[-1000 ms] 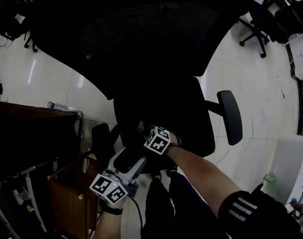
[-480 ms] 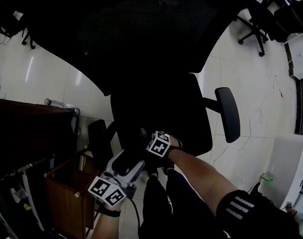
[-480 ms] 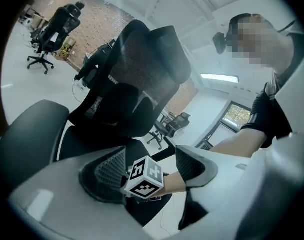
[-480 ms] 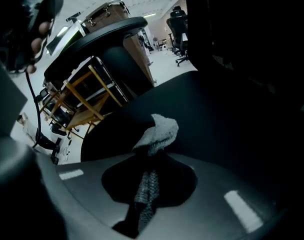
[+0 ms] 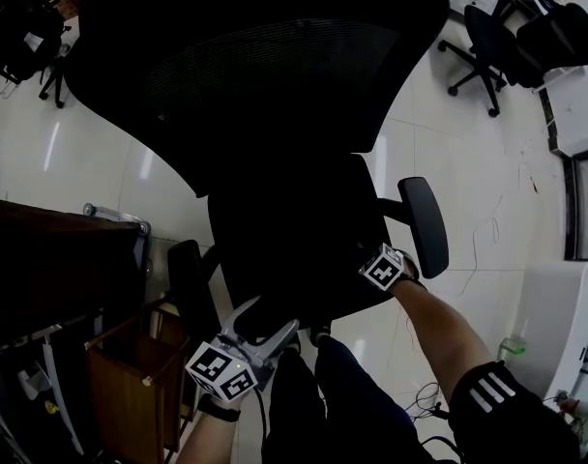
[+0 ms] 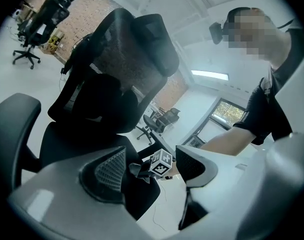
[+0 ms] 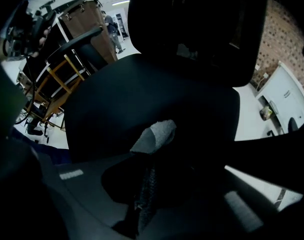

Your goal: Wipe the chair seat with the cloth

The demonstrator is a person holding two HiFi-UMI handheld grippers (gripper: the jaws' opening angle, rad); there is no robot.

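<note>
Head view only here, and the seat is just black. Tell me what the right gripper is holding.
Observer: The right gripper is shut on a grey cloth, whose folded end sticks out past the jaws.
Operator: Give me its place against the seat.
Observer: That end points out over the black chair seat; I cannot confirm contact.
Operator: Now report the left gripper.
Observer: The left gripper is open and empty, aimed across the seat toward the right one.
</note>
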